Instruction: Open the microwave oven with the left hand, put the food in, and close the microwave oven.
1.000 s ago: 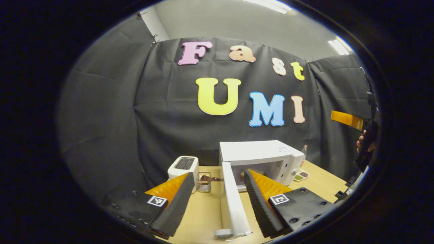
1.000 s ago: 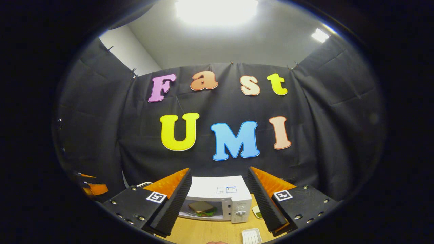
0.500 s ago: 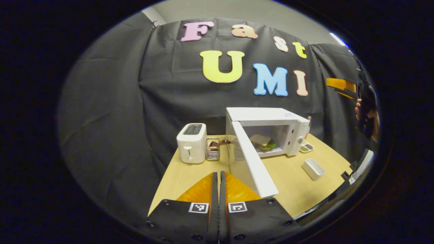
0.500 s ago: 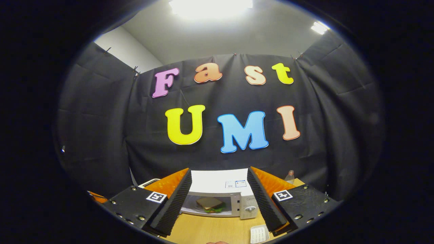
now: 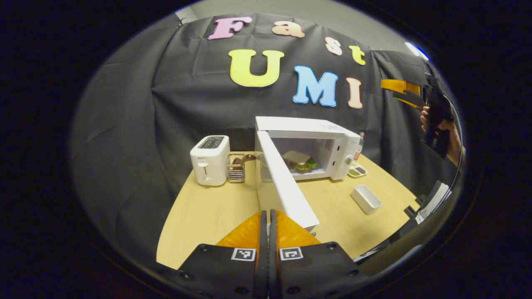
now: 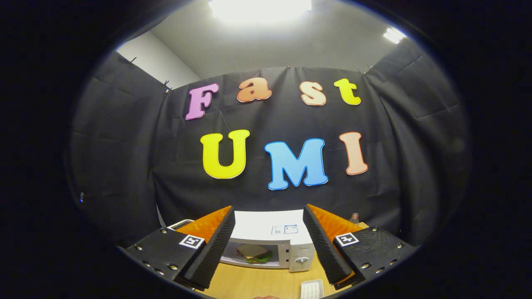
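Your microwave oven (image 5: 309,143) sits at the back of the counter (image 5: 208,211), its door (image 5: 286,182) swung wide and the sandwich (image 5: 300,160) already resting inside, so only the closing remains. A second ago your left gripper (image 5: 267,222) straddled that door with fingers spread; now it has pulled back off it and is clenched on nothing, ready to push the panel. Your right gripper (image 6: 268,238) hangs released, high and well clear, hardly moved.

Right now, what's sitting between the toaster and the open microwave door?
In the left gripper view, a small wire basket with something brown in it stands on the table between the toaster and the microwave door.
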Demonstrator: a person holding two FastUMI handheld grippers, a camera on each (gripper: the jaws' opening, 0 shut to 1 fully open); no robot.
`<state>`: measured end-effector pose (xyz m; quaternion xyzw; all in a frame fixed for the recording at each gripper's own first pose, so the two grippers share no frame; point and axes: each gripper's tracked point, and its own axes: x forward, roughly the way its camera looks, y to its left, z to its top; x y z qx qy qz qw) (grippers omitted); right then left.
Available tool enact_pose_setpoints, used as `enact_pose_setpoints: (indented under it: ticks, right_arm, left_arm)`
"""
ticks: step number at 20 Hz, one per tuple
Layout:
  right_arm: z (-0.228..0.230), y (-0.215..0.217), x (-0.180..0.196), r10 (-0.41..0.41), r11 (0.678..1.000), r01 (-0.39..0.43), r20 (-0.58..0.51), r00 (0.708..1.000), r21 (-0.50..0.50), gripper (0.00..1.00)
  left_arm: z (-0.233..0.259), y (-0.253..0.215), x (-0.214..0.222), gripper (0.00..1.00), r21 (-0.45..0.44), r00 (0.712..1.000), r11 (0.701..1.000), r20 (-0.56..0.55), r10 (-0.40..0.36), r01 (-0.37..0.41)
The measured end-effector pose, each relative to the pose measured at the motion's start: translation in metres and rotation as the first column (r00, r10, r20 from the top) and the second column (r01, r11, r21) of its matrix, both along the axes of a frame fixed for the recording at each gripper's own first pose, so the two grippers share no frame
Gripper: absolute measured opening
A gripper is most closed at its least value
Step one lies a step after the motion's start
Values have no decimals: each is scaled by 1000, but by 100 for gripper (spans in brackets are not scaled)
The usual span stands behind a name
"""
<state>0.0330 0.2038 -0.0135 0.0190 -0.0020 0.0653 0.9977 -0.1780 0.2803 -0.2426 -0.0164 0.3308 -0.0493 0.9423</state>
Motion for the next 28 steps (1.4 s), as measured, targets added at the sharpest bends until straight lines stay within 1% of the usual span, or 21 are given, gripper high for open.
enact_pose_setpoints:
  ticks: [6, 10, 15, 21, 22, 23, 26, 27, 28]
  right_arm:
    - [4, -13, 2, 0, 1000, 1, 13, 1000, -28, 99]
    - [0, -37, -1, -36, 999, 36, 3, 999, -26, 98]
    - [-6, -65, -6, -79, 996, 80, 3, 997, -41, 99]
    - [-18, -91, -6, -130, 991, 130, -20, 991, -24, 99]
    - [-21, -95, -6, -134, 991, 133, -25, 991, -23, 99]
    - [-22, -97, -5, -138, 990, 137, -28, 990, -21, 99]
    - [-25, -99, -5, -140, 990, 140, -33, 990, -23, 99]
    - [-25, -101, -4, -141, 990, 140, -34, 989, -26, 99]
    - [-26, -102, -5, -143, 989, 142, -36, 989, -30, 99]
  left_arm:
    - [-5, -62, 17, 7, -34, 994, 993, 0, -110, 110]
    - [-11, -106, 30, 7, -89, 985, 981, -3, -172, 171]
    - [-18, -152, 52, 7, -117, 969, 962, 3, -249, 248]
    - [-27, -193, 87, 7, -180, 962, 946, 23, -271, 271]
    - [-30, -198, 93, 10, -190, 961, 942, 26, -277, 276]
    - [-33, -204, 100, 7, -202, 959, 938, 26, -284, 283]
    - [-38, -219, 119, 7, -231, 952, 925, 35, -303, 303]
    - [-40, -224, 124, 10, -234, 950, 921, 37, -311, 311]
    - [-41, -227, 130, 7, -233, 947, 919, 41, -318, 319]
